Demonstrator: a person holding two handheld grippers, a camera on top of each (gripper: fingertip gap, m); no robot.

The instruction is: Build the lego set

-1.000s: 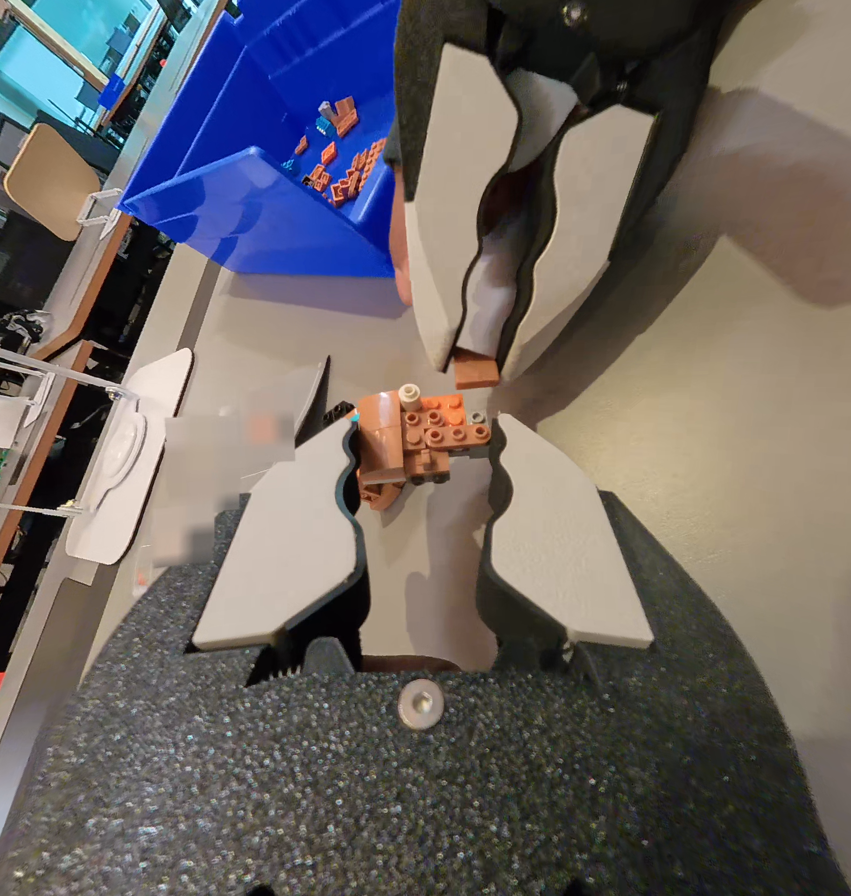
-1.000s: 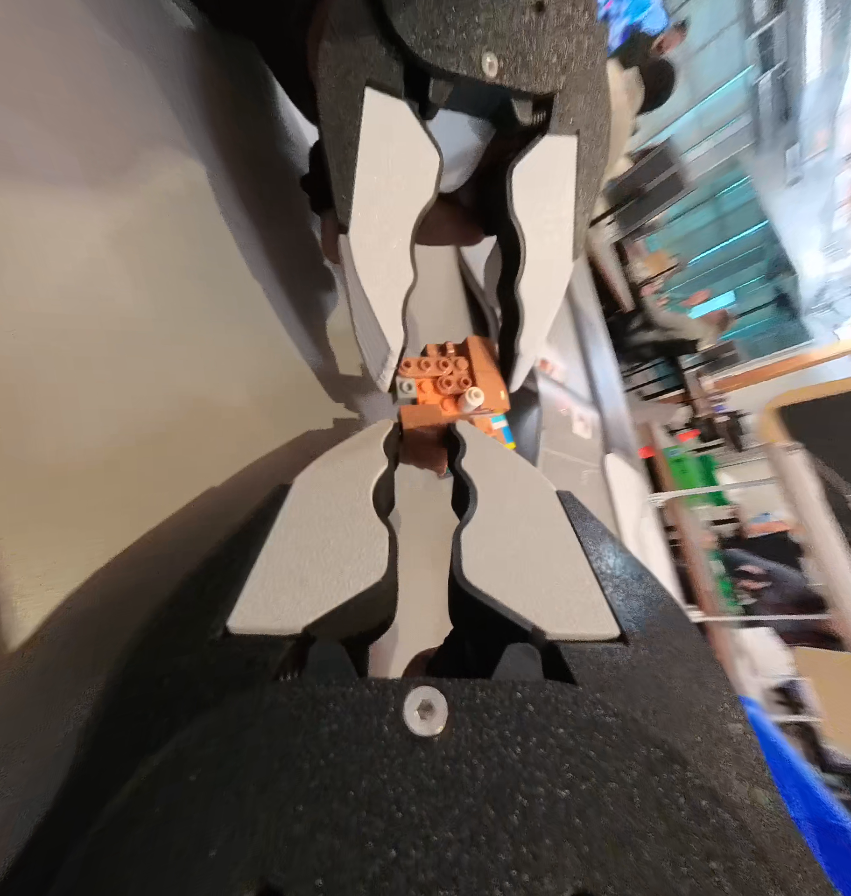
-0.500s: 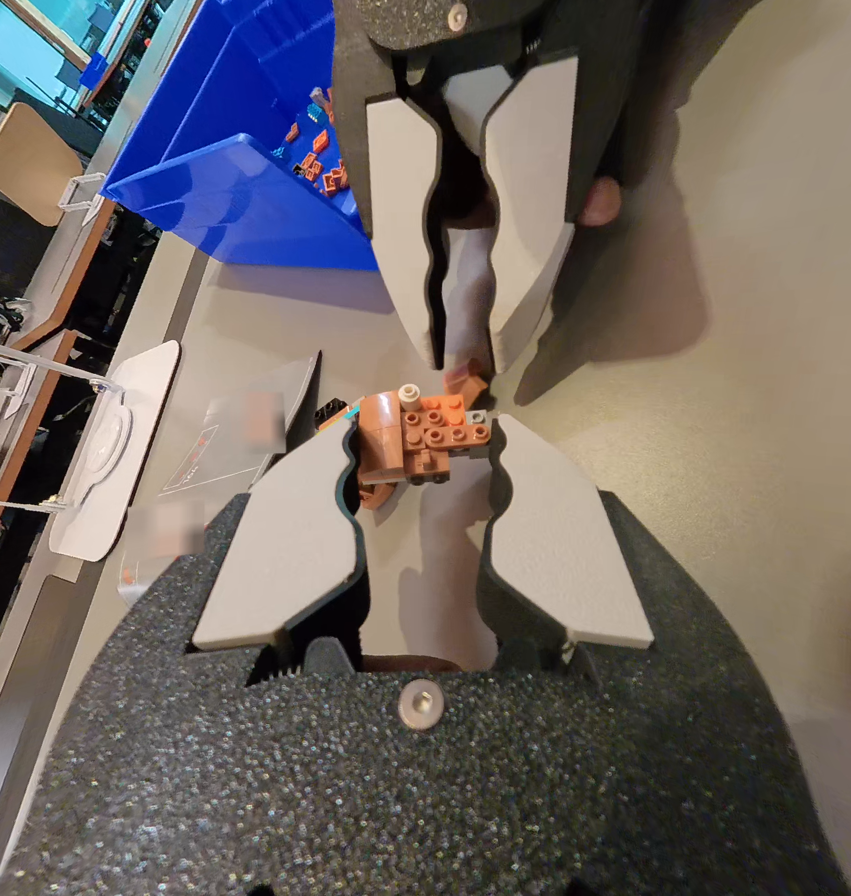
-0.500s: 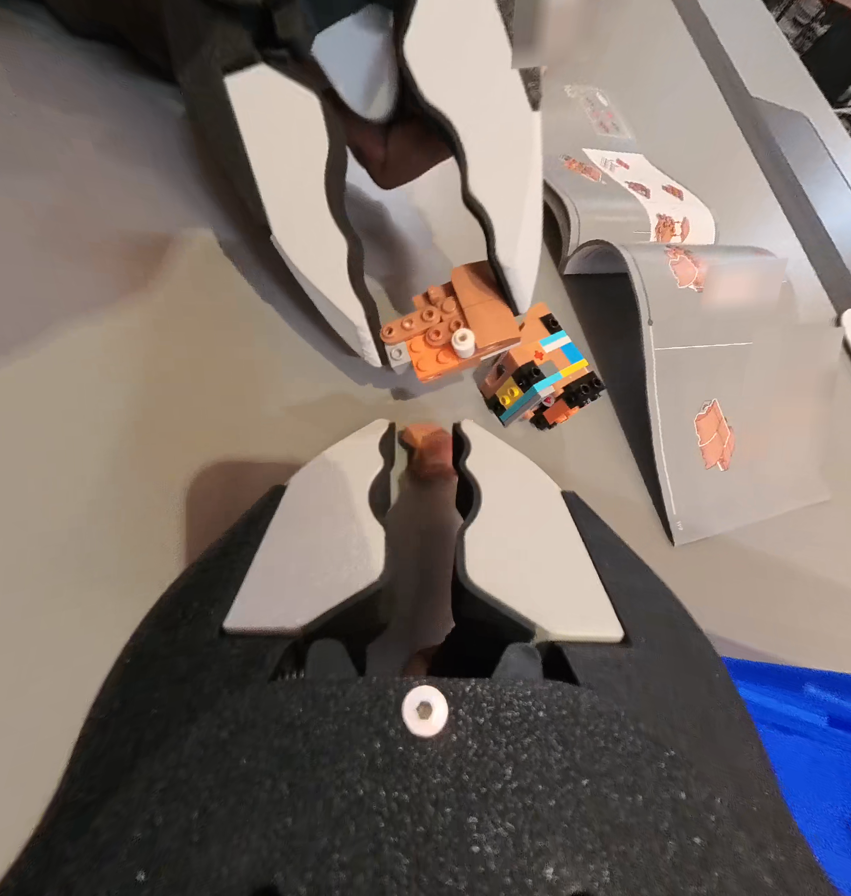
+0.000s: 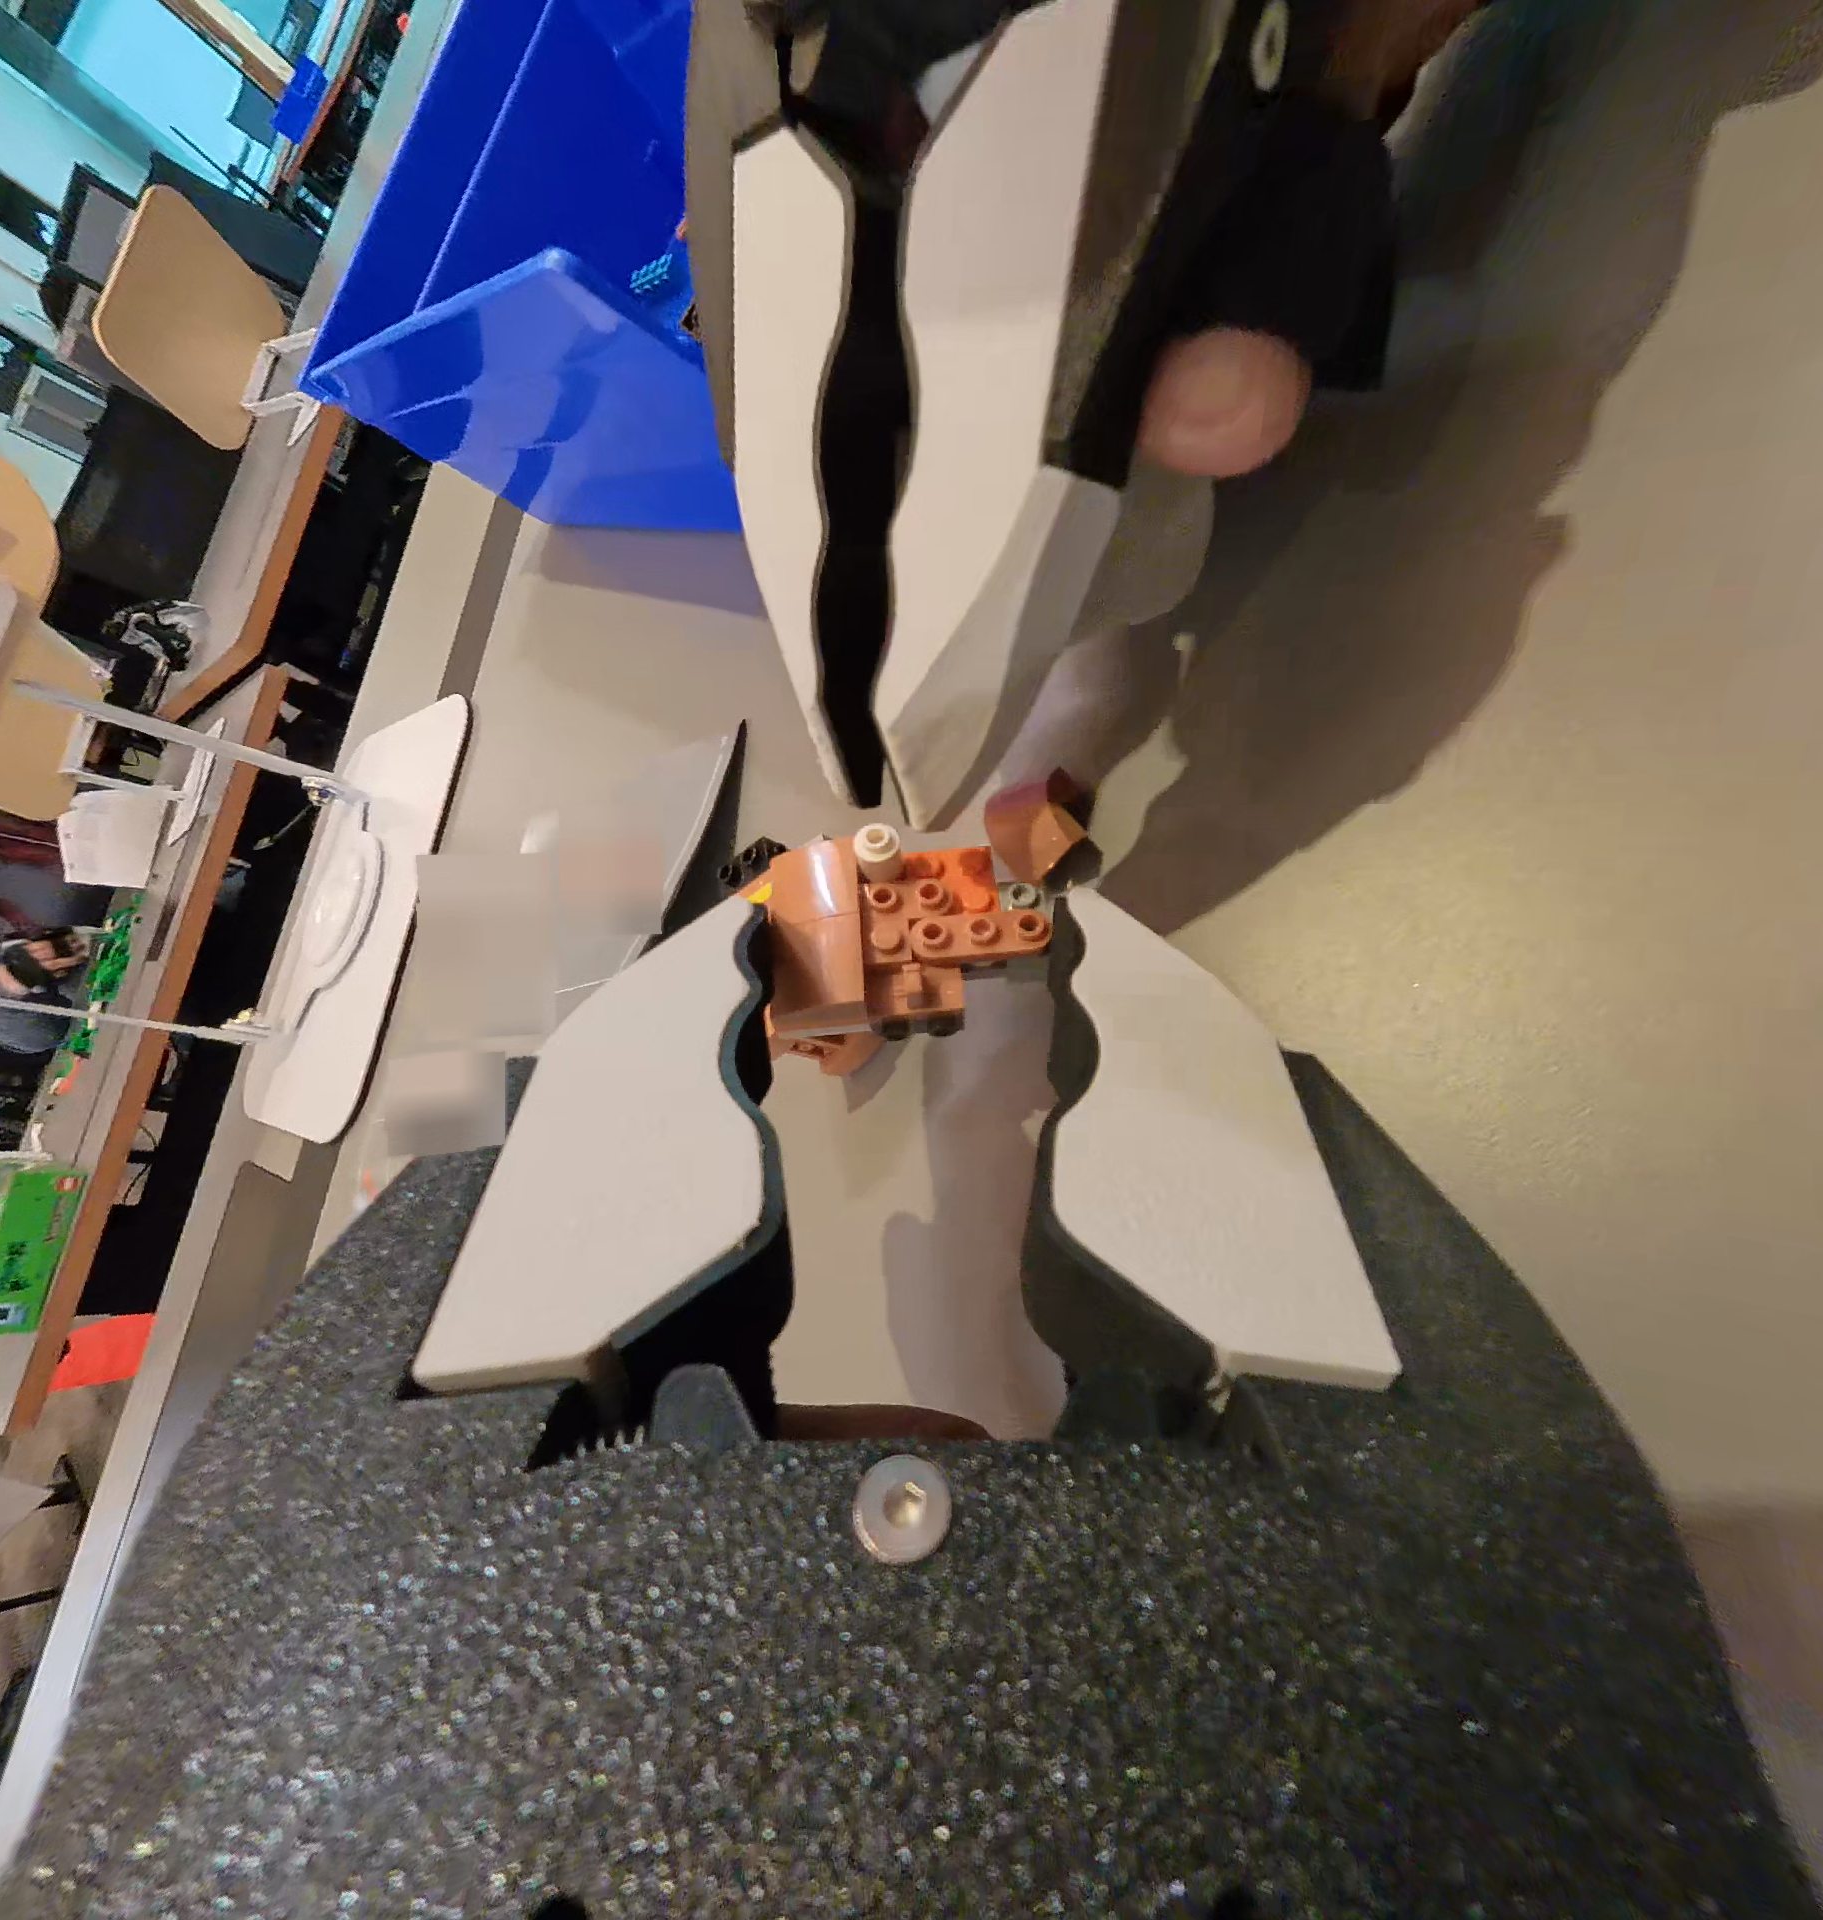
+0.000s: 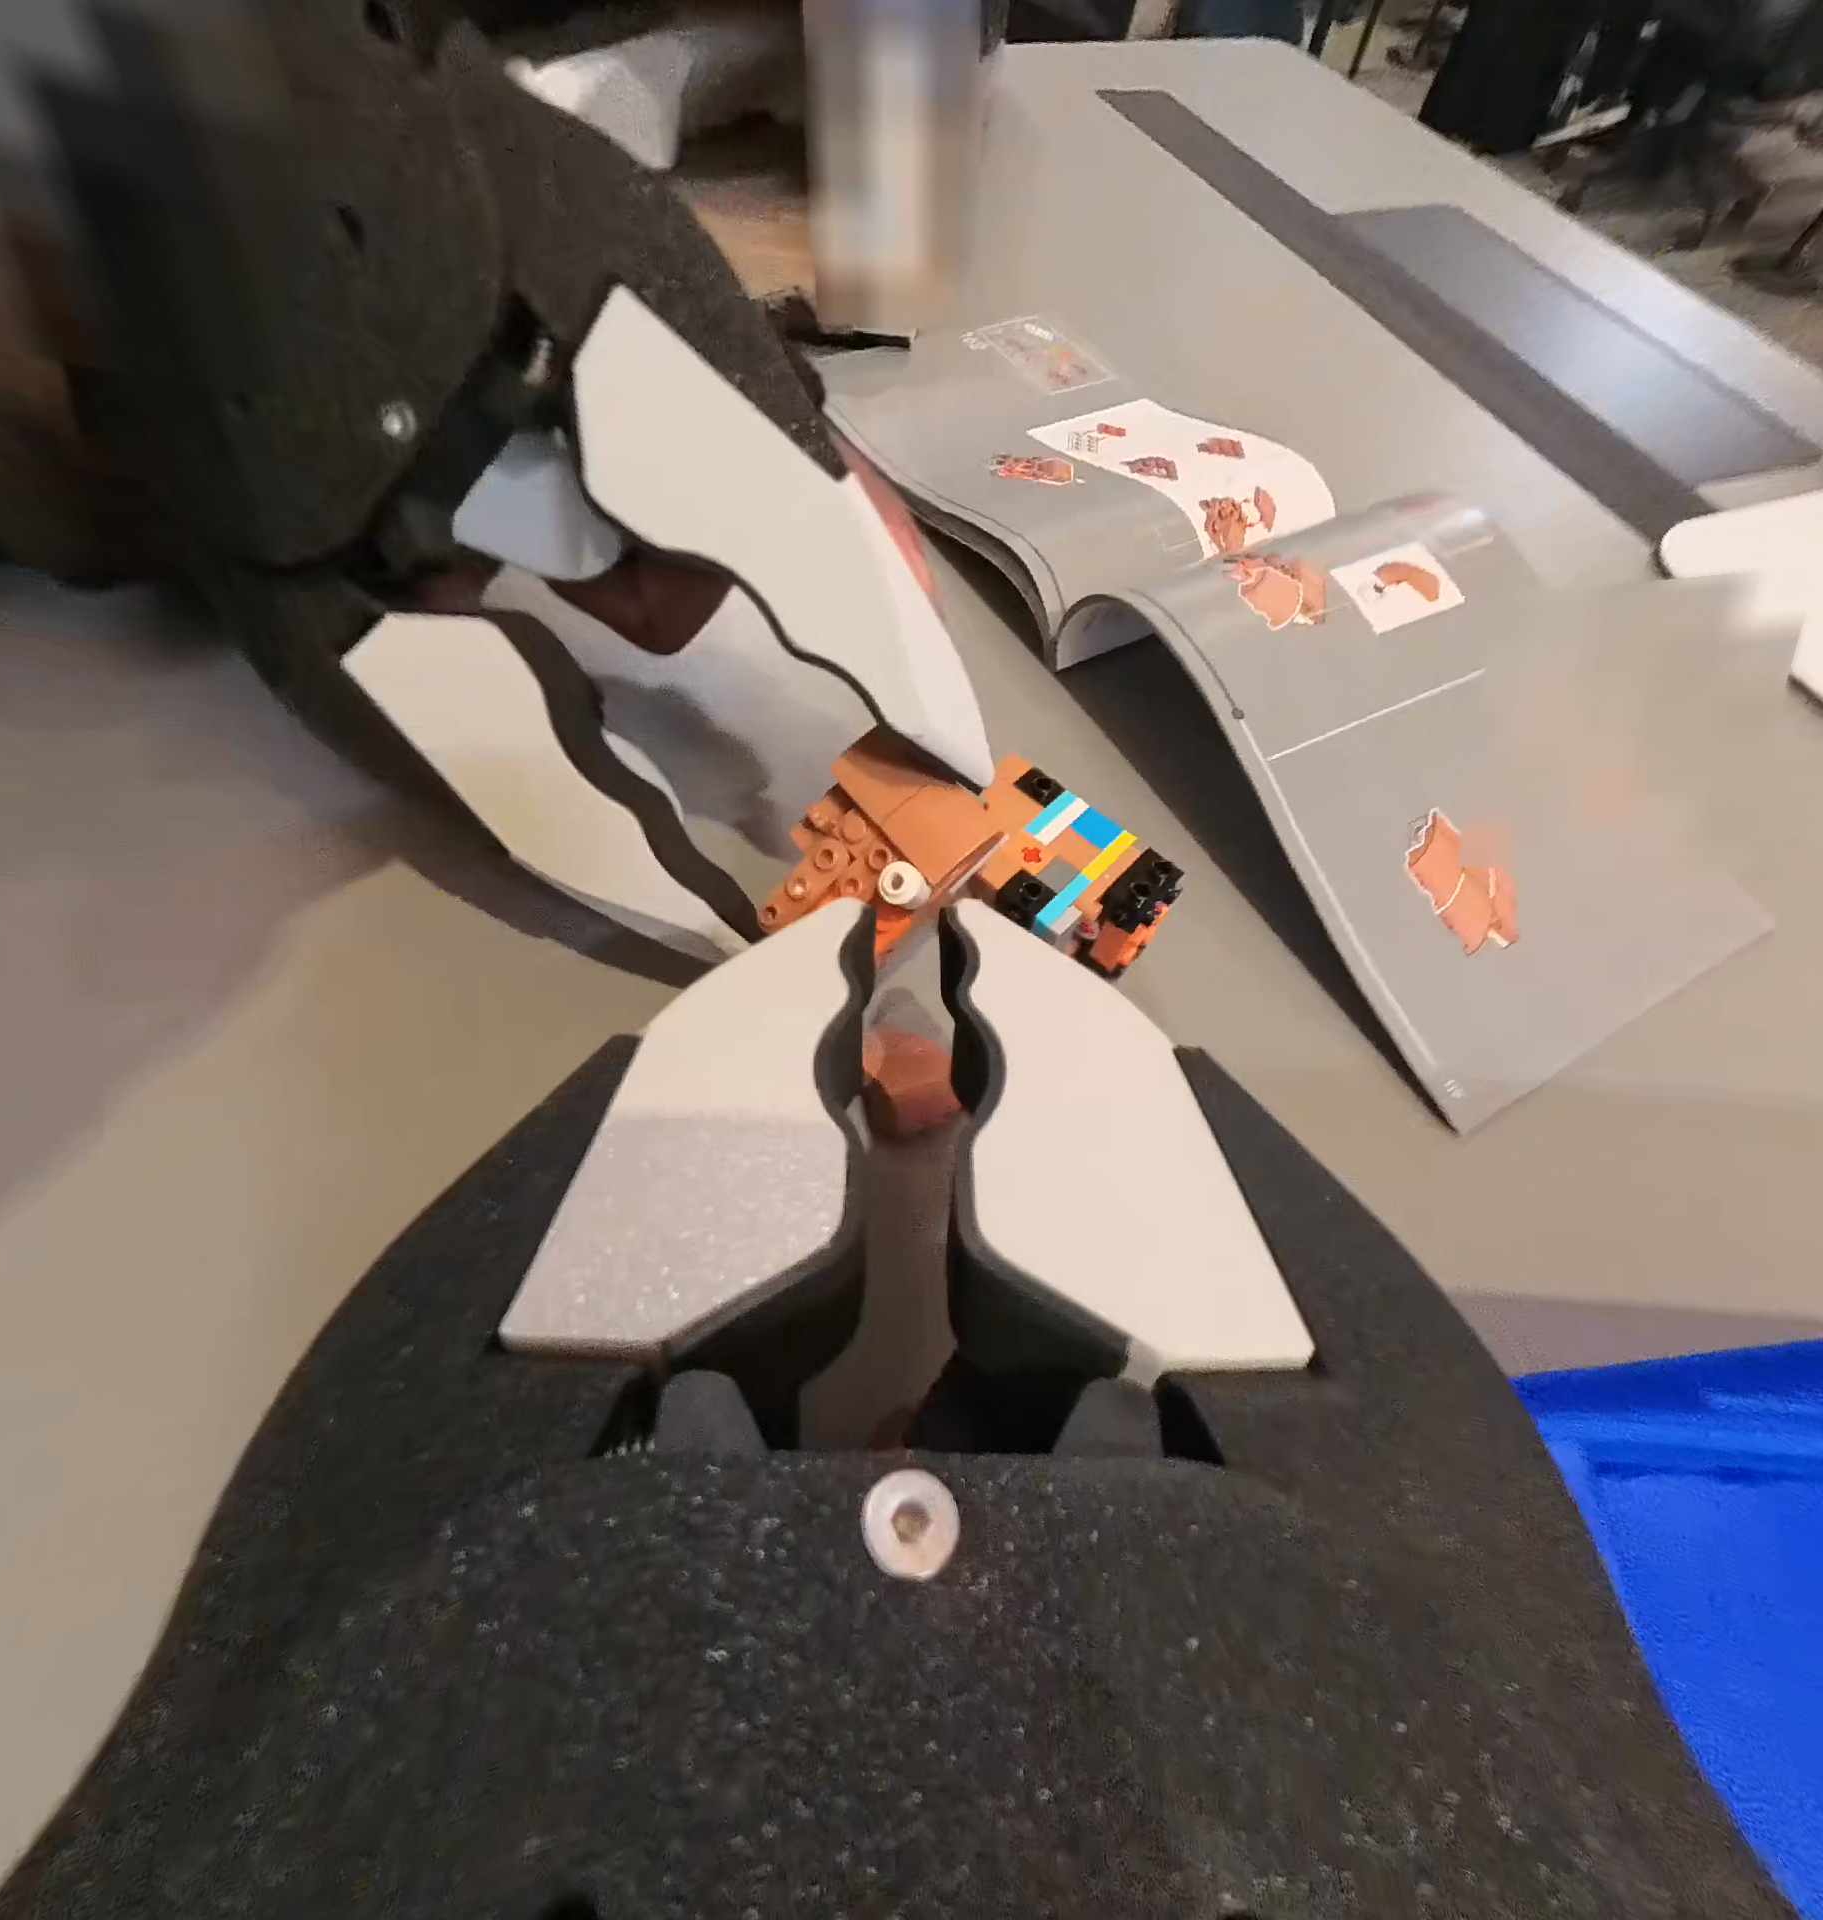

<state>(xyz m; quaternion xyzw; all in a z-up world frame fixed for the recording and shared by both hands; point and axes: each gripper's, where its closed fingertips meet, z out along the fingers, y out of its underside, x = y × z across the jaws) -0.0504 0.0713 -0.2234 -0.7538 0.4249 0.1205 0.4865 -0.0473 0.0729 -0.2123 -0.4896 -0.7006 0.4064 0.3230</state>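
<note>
My left gripper [image 5: 907, 925] is shut on a brown and orange lego assembly [image 5: 886, 935] with a white stud on top, held just above the grey table [image 5: 1509, 935]. My right gripper [image 5: 886, 810] comes in from above, shut on a small brown curved piece [image 5: 1037, 831] that sits at the assembly's right end. In the right wrist view my right gripper [image 6: 902, 920] holds that brown piece [image 6: 907, 1070] between its fingers, right in front of the assembly [image 6: 865, 852], which the left gripper [image 6: 865, 852] grips from the upper left.
A second lego block with blue, white and yellow stripes [image 6: 1083, 873] lies on the table behind the assembly. An open instruction booklet [image 6: 1406, 727] lies beyond it. A blue bin [image 5: 533, 395] with loose bricks stands at the back. A white board [image 5: 367, 914] lies near the table's left edge. Left and right tips are no more than a few centimetres apart.
My right gripper has turned and moved in, carrying the brown piece from just above the assembly to its right end. My left gripper has kept the assembly still.
</note>
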